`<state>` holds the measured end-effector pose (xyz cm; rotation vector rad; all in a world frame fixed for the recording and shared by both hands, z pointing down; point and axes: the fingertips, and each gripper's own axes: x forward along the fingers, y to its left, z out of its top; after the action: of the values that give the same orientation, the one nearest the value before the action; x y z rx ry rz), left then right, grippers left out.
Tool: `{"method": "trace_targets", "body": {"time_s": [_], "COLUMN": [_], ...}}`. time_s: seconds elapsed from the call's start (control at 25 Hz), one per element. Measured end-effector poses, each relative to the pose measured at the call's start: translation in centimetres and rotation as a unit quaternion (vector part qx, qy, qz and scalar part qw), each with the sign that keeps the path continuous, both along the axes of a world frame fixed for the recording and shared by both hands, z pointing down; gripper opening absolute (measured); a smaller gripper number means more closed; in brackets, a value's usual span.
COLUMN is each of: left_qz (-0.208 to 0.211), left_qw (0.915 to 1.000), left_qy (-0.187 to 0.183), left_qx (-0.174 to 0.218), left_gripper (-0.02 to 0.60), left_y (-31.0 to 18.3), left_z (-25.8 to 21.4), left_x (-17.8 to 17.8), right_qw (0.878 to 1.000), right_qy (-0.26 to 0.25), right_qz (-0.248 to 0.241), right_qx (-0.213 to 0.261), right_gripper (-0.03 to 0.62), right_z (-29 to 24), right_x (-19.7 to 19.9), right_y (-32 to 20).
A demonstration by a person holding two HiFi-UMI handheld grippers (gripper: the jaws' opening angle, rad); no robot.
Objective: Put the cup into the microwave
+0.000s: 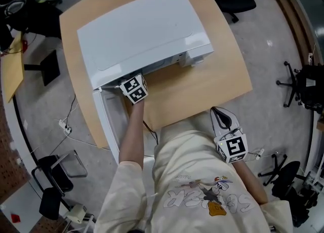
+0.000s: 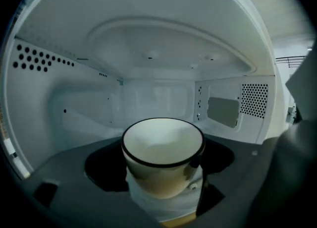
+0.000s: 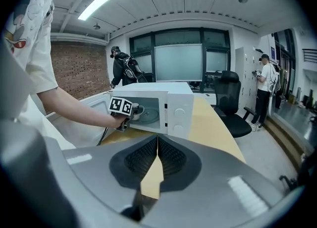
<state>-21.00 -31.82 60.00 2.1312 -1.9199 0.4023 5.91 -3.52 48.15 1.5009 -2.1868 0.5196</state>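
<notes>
A cream ceramic cup with a dark rim (image 2: pixel 162 155) is inside the cavity of the white microwave (image 1: pixel 142 29), clasped between the wide-set jaws of the left hand-held gripper (image 3: pixel 128 116). I cannot tell whether it touches the floor. Placing looks nearly done: next, set it down, release and back out. The left forearm reaches forward over the light wooden table (image 1: pixel 212 80). The right hand-held gripper (image 1: pixel 217 112), closed and empty, waits by the body.

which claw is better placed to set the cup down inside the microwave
Left. The left claw grips the cream, dark-rimmed cup inside the open white microwave. The right claw is shut, empty, and held back beside the person's body, away from the microwave.
</notes>
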Motion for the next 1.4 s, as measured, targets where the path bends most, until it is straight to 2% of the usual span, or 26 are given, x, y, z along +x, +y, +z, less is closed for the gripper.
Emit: {"method": "trace_targets", "body": {"time_s": [0.2, 0.24, 0.4, 0.48, 0.64, 0.76, 0.92, 1.04, 1.2, 1.4], "left_qz": [0.005, 0.008, 0.004, 0.007, 0.040, 0.062, 0.049, 0.049, 0.031, 0.015], "left_qw": [1.0000, 0.9999, 0.9998, 0.9996, 0.9978, 0.9968, 0.9972, 0.9965, 0.9936, 0.9943], "left_qy": [-0.007, -0.005, 0.015, 0.020, 0.025, 0.020, 0.039, 0.044, 0.051, 0.047], "left_qx": [-0.003, -0.004, -0.010, -0.020, -0.046, -0.047, -0.041, -0.051, -0.096, -0.094], "left_gripper": [0.421, 0.439, 0.445, 0.380, 0.278, 0.169, 0.005, 0.005, 0.005, 0.005], "left_y": [0.2, 0.5, 3.5, 6.1, 12.6, 17.3, 21.9, 23.9, 26.8, 28.0], "left_z": [0.3, 0.1, -0.9, -1.4, -3.1, -6.0, -9.0, -10.5, -11.6, -12.4], "left_x": [-0.1, 0.0, 0.5, 1.2, 3.4, 5.1, 6.1, 6.9, 7.6, 7.7], "right_qw": [1.000, 1.000, 0.999, 0.999, 0.997, 0.993, 0.988, 0.984, 0.977, 0.972], "right_qy": [-0.004, -0.006, -0.015, -0.024, -0.055, -0.073, -0.078, -0.081, -0.084, -0.096], "right_qz": [-0.017, -0.019, -0.028, -0.035, -0.059, -0.089, -0.129, -0.158, -0.193, -0.216], "right_qx": [0.002, 0.003, 0.006, 0.011, 0.015, 0.016, 0.020, 0.023, 0.023, 0.015], "right_gripper": [0.012, 0.013, 0.020, 0.006, 0.006, 0.006, 0.006, 0.005, 0.005, 0.005], "right_z": [0.0, -0.1, -0.1, -0.1, -0.1, -0.3, -0.4, -0.2, 0.0, 0.5], "right_x": [-0.8, -0.8, -0.6, -0.7, -1.6, -2.8, -4.2, -5.5, -6.8, -7.6], "right_y": [-0.3, -0.3, -0.8, -1.3, -2.7, -3.6, -4.6, -5.0, -4.9, -5.1]}}
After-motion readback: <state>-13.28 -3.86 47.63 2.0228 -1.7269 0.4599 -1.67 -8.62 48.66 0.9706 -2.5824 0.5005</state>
